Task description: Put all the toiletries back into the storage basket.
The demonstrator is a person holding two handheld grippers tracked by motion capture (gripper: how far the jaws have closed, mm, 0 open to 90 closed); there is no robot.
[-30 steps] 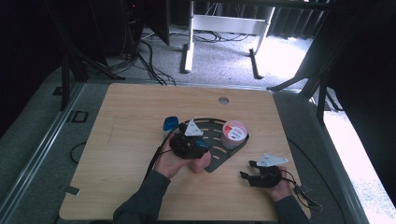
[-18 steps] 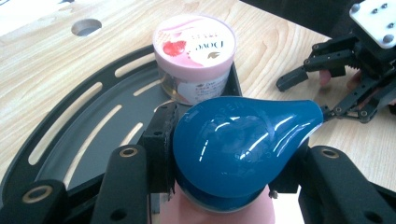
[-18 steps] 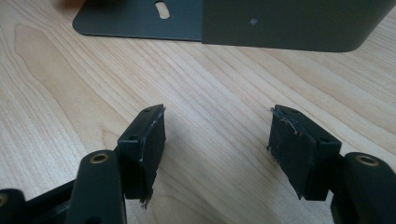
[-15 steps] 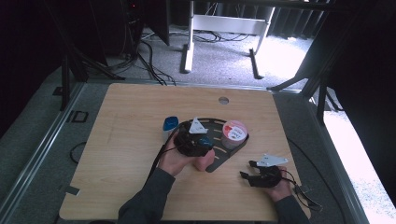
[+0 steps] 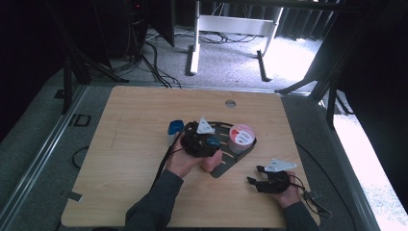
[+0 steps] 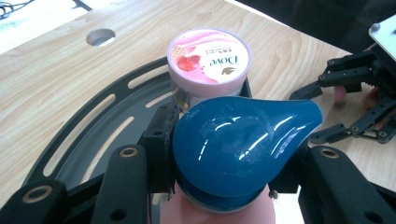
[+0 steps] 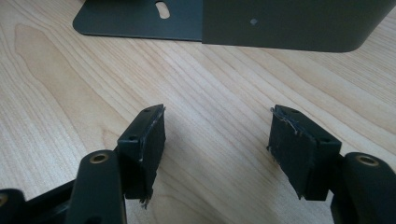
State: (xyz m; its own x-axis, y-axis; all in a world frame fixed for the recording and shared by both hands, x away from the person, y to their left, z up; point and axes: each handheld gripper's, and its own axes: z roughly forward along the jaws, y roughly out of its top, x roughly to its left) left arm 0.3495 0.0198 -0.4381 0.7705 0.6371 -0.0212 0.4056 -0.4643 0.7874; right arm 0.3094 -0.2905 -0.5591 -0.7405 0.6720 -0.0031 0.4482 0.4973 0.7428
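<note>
**Left claw held the pink bottle by its blue cap**

A small blue thing (image 5: 175, 128) sat on the wooden table (image 5: 125, 159), just left of the person's left hand (image 5: 180, 161).

Next came the left claw (image 5: 204, 143). It was partly closed on a pink bottle (image 5: 211, 162) with a shiny blue cap (image 6: 238, 140). The two black pads squeezed the bottle just under the cap, one on each side. The bottle stood at the near edge of a dark, curved tray (image 5: 240, 155) with long slots in it.

Just past the cap, a round pink tub (image 6: 209, 62) stood on the tray. Its lid faced up and had a strawberry picture on it. In the high view the tub (image 5: 241, 135) was to the right of the left claw.

Farther right, well apart from the tray, the right claw (image 5: 256, 176) rested low over the bare table near the front edge. Its pads (image 7: 148, 140) stood wide apart. Only wood lay between them. The dark tray's edge (image 7: 140, 23) lay ahead of them.
</note>
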